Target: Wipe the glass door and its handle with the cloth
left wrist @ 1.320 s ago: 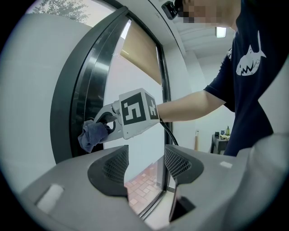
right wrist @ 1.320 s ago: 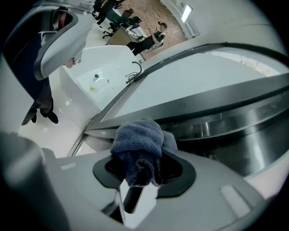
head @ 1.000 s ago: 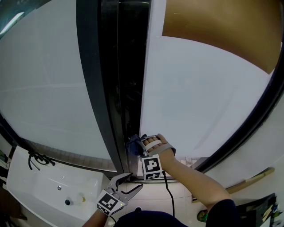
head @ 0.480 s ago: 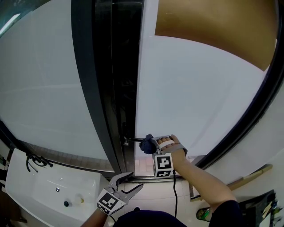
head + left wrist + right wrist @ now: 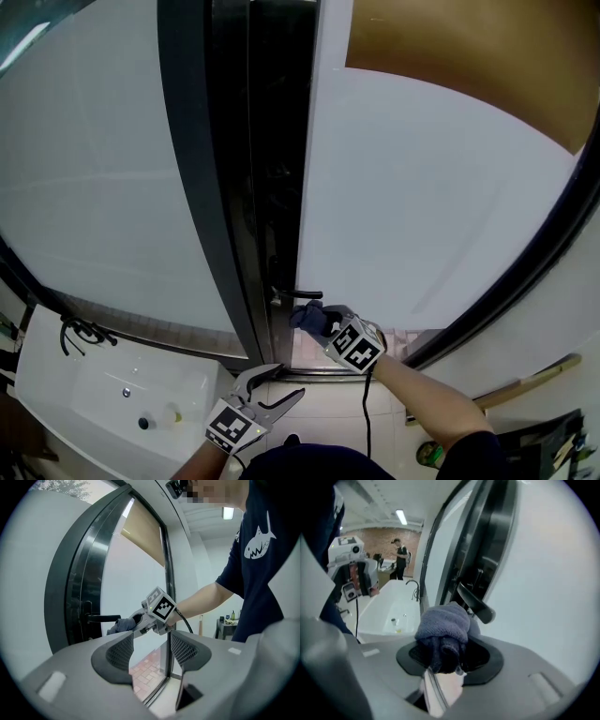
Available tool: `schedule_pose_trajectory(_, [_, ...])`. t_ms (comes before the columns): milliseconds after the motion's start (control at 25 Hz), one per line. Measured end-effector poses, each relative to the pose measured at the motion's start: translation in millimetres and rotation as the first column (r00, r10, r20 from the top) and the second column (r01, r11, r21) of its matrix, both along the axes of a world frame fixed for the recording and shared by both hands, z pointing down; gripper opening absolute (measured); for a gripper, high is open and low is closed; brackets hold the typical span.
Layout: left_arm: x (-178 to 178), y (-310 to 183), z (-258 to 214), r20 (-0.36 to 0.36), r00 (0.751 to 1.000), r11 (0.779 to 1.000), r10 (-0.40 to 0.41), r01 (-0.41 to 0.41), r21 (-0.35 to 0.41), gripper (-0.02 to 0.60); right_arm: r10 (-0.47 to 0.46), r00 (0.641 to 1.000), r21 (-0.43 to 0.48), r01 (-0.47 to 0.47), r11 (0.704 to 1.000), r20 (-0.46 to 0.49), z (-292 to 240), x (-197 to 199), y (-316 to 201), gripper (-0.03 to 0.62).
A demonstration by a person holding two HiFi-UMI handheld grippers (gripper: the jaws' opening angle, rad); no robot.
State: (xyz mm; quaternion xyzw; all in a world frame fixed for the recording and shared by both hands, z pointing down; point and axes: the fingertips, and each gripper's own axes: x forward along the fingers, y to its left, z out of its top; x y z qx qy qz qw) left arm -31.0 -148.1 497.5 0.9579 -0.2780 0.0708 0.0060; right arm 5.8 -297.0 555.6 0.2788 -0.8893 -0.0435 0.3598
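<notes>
White tub (image 5: 56, 375) at 8 o'clock in your head view has two small items by the drain, too small to tell. Your right gripper (image 5: 445, 656) is clamped on the blue cloth (image 5: 443, 625) – it sits at 5 o'clock of the handle (image 5: 298, 296), against the glass door (image 5: 412, 216). Your left gripper (image 5: 150, 651) – jaws apart, nothing between.

Blue-grey cloth (image 5: 443, 626): bunched, clamped in right gripper (image 5: 446, 657), just below free end of handle (image 5: 476, 604); contact unclear. Handle: 1 dark lever, horizontal, on dark door edge. Glass door (image 5: 422, 206): pale pane, dark frame.
</notes>
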Motion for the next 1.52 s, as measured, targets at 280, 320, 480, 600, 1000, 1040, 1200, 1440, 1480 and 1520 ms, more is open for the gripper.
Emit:
schedule_pose_trajectory(280, [-12.1, -3.2, 4.7, 0.000, 1.000, 0.999, -0.031, 0.031, -0.017, 0.247, 0.199, 0.918, -0.218, -0.128, 0.968, 0.343, 9.2, -40.8, -33.3, 0.161])
schedule_pose_trajectory(320, [-14.0, -3.8, 6.9, 0.005, 0.999, 0.999, -0.034, 0.034, -0.021, 0.247, 0.214, 0.905, -0.231, -0.134, 0.964, 0.368, 8.1, -46.2, -38.4, 0.161])
schedule_pose_trajectory(480, [-20.0, -7.1, 12.8, 0.009, 0.999, 0.998, -0.049, 0.049, -0.032, 0.247, 0.233, 0.882, -0.193, -0.165, 0.967, 0.411, 4.6, -68.8, -55.4, 0.161])
schedule_pose_trajectory(600, [-25.1, -7.2, 17.0, 0.013, 0.998, 0.997, -0.059, 0.059, -0.039, 0.247, 0.256, 0.866, -0.165, -0.203, 0.965, 0.431, 6.1, -80.5, -66.2, 0.161])
schedule_pose_trajectory(1000, [-26.1, -14.2, 23.3, 0.019, 0.999, 0.998, -0.048, 0.049, -0.051, 0.247, 0.196, 0.905, -0.161, -0.144, 0.976, 0.377, 19.7, -72.6, -71.3, 0.158])
schedule_pose_trajectory(1040, [-24.7, -14.8, 23.0, 0.019, 0.999, 0.998, -0.044, 0.044, -0.048, 0.247, 0.200, 0.906, -0.165, -0.148, 0.975, 0.373, 21.7, -70.5, -71.6, 0.158])
schedule_pose_trajectory(1200, [-22.7, -15.5, 19.5, 0.004, 0.999, 0.998, -0.039, 0.039, -0.042, 0.247, 0.208, 0.914, -0.163, -0.160, 0.974, 0.347, 26.7, -63.3, -71.1, 0.158])
schedule_pose_trajectory(1440, [-26.0, -15.1, 21.5, 0.002, 0.999, 0.998, -0.042, 0.042, -0.046, 0.247, 0.310, 0.911, -0.208, -0.259, 0.943, 0.272, 54.0, -27.9, -77.7, 0.158])
schedule_pose_trajectory(1480, [-26.5, -15.2, 22.2, 0.002, 0.999, 0.998, -0.043, 0.043, -0.048, 0.247, 0.323, 0.909, -0.214, -0.271, 0.938, 0.264, 58.0, -21.9, -78.5, 0.158])
schedule_pose_trajectory(1520, [-26.9, -15.5, 22.9, 0.002, 0.999, 0.998, -0.044, 0.044, -0.049, 0.247, 0.333, 0.907, -0.220, -0.280, 0.934, 0.259, 61.5, -16.9, -78.7, 0.158])
